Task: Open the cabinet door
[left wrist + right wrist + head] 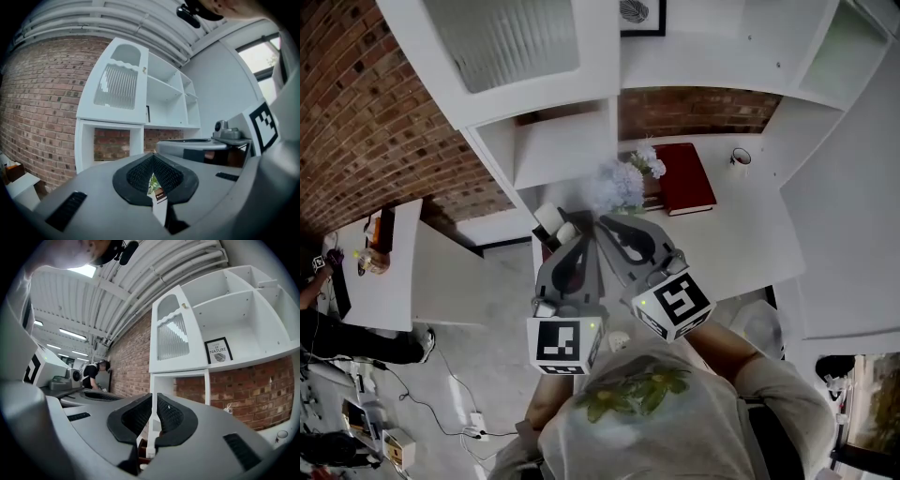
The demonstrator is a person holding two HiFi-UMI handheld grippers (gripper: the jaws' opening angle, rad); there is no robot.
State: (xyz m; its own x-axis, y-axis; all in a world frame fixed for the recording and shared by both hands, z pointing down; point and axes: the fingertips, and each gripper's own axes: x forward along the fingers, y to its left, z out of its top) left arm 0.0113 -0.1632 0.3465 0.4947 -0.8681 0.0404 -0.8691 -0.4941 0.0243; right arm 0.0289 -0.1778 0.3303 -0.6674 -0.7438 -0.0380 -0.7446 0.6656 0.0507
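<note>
A brick wall [366, 112] backs white shelves [694, 66]. The ribbed-glass cabinet door [502, 42] sits upper left. At centre, left gripper [153, 157] and right gripper [153, 397] have jaws closed, holding nothing.

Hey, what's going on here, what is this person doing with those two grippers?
A person holds the left gripper and the right gripper side by side, pointed at a white cabinet. Both grippers are shut and hold nothing. Neither touches the cabinet door, the ribbed-glass panel at the cabinet's upper left, so no pull on it has started yet.
</note>
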